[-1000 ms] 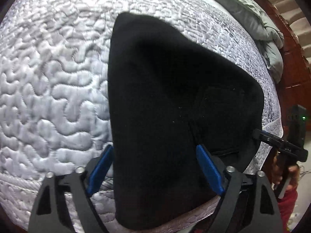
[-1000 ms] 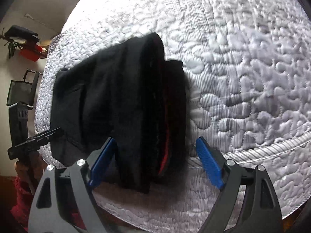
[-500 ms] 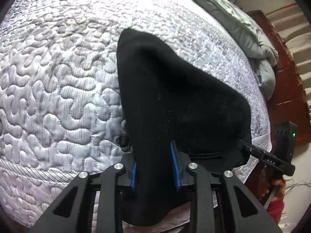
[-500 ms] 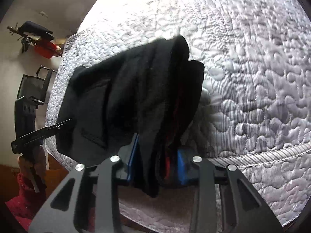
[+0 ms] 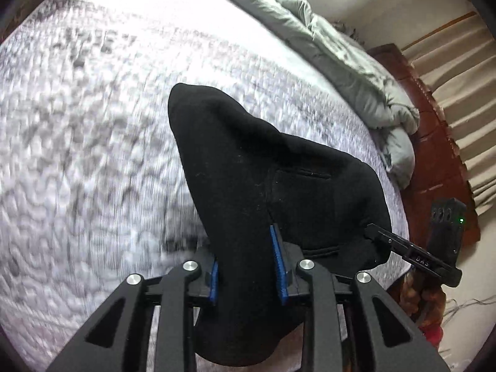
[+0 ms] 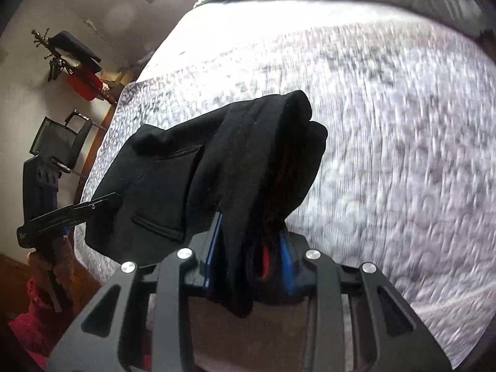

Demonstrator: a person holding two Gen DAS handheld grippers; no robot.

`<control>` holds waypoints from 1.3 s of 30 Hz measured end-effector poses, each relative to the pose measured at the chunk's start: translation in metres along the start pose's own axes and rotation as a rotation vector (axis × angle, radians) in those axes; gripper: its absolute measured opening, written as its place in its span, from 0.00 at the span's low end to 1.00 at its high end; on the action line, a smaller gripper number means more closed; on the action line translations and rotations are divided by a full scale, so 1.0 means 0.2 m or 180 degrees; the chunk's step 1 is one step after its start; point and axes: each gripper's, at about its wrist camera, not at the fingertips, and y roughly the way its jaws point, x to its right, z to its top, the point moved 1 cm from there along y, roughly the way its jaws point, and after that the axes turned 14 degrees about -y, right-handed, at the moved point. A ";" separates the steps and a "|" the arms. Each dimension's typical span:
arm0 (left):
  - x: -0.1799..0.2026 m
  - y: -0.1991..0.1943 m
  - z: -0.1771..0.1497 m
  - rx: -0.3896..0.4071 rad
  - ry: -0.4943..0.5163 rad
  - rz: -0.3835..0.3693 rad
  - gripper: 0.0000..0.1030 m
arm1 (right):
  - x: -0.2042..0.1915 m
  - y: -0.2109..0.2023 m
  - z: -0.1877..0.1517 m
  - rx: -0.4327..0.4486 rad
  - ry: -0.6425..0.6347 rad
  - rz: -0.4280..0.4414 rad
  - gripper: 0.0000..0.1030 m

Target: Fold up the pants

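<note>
Two grips hold the black, soft, thick-cloth pants at their near end, which is off the surface now, while the far end rests on the mattress. The pants are already doubled into a narrow bundle of several layers, with a strip of red cloth showing between the layers in the right wrist view. I judge that the lengthwise folding is done and that the near end must now be carried over to the far end, then laid flat and smoothed.

Their long axis runs from the near edge of the bed toward the far edge, where the hem end points; the wider part with a pocket spreads between the two grips.

The left gripper has just closed and its blue pads pinch the near end of the bundle. The right gripper has also just closed and clamps the thick layered edge beside it.

Under the pants lies the white quilted mattress. A grey crumpled duvet is heaped along its far edge, well apart from the pants.
</note>
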 end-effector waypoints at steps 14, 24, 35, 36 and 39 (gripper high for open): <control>-0.26 0.38 0.23 -0.0018 -0.0032 0.0391 0.32 | 0.32 0.57 0.18 -0.0274 0.0262 -0.0040 0.45; -0.20 0.23 0.17 0.0303 0.0244 0.0868 0.48 | 0.24 0.35 0.14 -0.0185 0.0074 -0.0566 0.58; 0.00 0.23 0.00 0.0380 0.0481 0.0894 0.54 | -0.07 0.33 0.16 -0.0206 -0.0181 -0.0382 0.52; 0.01 0.26 0.02 0.0352 0.0481 0.0923 0.54 | -0.04 0.36 0.15 -0.0251 -0.0103 -0.0363 0.51; -0.05 0.32 0.01 0.0222 0.0492 0.0964 0.54 | 0.02 0.42 0.08 -0.0368 0.0012 -0.0417 0.48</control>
